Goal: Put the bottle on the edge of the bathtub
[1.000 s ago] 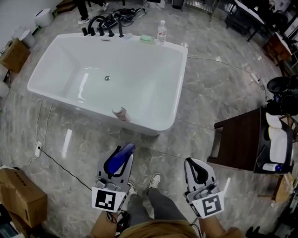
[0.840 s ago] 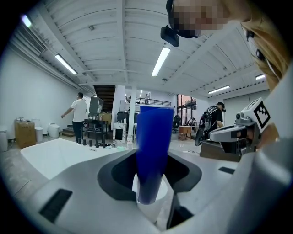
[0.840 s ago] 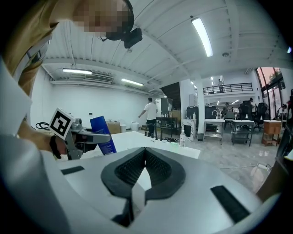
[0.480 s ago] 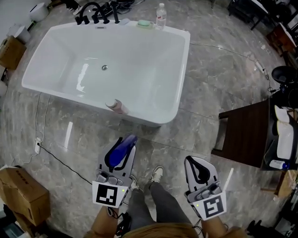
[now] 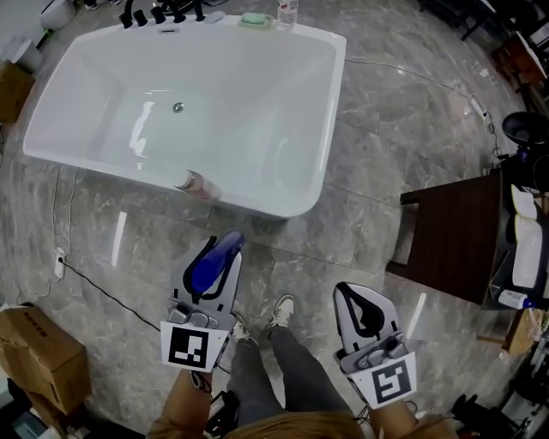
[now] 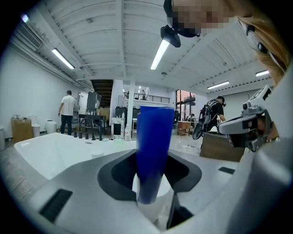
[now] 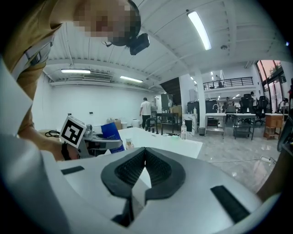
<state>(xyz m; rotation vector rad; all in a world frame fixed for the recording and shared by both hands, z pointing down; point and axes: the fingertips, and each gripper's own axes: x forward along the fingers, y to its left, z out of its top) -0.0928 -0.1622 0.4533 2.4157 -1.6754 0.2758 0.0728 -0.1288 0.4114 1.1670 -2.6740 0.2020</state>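
Observation:
A blue bottle (image 5: 214, 261) is clamped between the jaws of my left gripper (image 5: 218, 254), held over the marble floor just short of the white bathtub (image 5: 333, 120). In the left gripper view the blue bottle (image 6: 153, 151) stands upright in the left gripper (image 6: 152, 185), with the tub (image 6: 50, 148) ahead and to the left. My right gripper (image 5: 361, 312) hangs to the right of the person's legs, shut and empty. In its own view the right gripper (image 7: 144, 162) has both pads pressed together. A small pink-and-white bottle (image 5: 196, 183) rests on the tub's near rim.
On the tub's far rim are black taps (image 5: 159, 13), a green soap (image 5: 256, 19) and a clear bottle (image 5: 287, 12). To the right stands a dark wooden table (image 5: 450, 249). A cardboard box (image 5: 39, 360) and a floor cable (image 5: 94, 287) lie at the lower left.
The tub has slid up and left in the head view as the person steps closer. Both grippers keep their pose, and the blue bottle stays in the left one.

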